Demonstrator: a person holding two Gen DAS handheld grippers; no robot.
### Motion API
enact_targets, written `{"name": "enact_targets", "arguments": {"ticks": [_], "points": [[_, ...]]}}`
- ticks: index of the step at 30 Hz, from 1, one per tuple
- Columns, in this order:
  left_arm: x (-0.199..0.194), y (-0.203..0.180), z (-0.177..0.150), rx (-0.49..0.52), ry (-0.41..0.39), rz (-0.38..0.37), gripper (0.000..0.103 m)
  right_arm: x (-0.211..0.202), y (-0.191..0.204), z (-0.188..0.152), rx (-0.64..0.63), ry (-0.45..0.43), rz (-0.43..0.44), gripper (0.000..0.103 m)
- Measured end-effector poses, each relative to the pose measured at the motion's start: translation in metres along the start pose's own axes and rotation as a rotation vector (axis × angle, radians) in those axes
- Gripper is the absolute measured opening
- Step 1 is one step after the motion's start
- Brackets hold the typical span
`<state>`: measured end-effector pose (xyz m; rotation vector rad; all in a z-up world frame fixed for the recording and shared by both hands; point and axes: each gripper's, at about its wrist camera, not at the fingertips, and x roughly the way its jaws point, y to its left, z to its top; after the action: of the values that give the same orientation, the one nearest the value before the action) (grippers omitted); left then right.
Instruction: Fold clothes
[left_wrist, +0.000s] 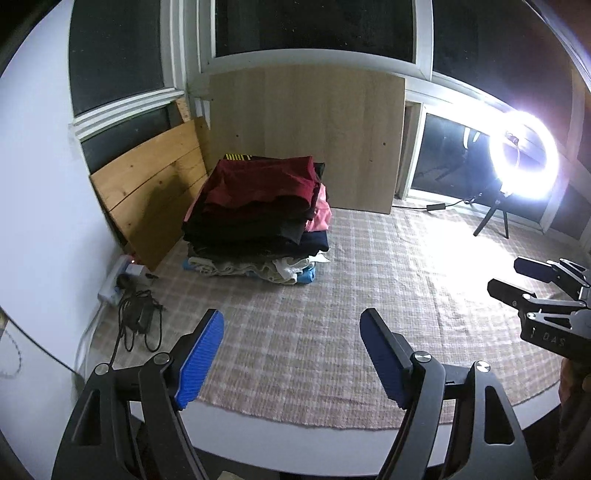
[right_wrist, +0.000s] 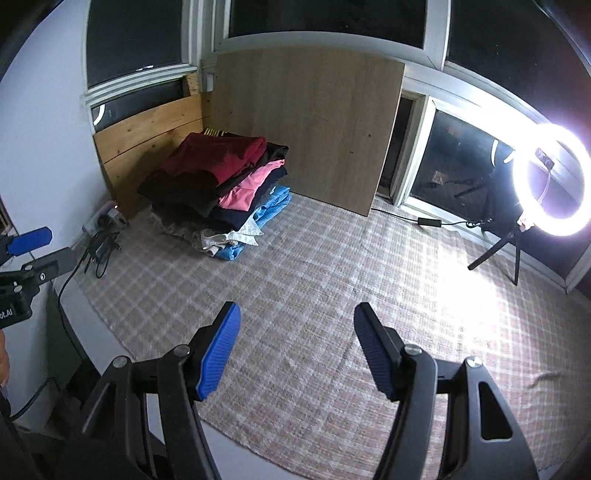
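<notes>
we tilt our left gripper (left_wrist: 291, 354) and right gripper (right_wrist: 295, 350) down over the checked mat (left_wrist: 332, 295), both wide apart and empty.

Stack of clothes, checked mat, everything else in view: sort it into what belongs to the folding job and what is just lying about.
Belongs to the job:
- stack of folded clothes, dark red on top
- checked woven mat
- left gripper, jaws open, empty
- right gripper, jaws open, empty

Lying about:
- lit ring light on tripod
- leaning wooden boards
- black cables and power strip
</notes>
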<state>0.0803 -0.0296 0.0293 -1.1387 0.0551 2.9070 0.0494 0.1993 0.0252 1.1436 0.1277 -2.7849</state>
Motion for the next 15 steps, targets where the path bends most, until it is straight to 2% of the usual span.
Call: {"name": "enact_targets", "arguments": {"ticks": [9, 15], "points": [[-0.0008, 0.0008, -0.0068, -0.016, 0.023, 0.022, 0.075, -0.006, -0.0002, -0.0073, -0.014, 0.002, 0.018, 0.063], [-0.0072, 0.0004, -0.0057, 0.001, -0.002, 0.023, 0.075, -0.0072, 0.0015, -0.0095, -0.007, 0.003, 0.015, 0.063]]}}
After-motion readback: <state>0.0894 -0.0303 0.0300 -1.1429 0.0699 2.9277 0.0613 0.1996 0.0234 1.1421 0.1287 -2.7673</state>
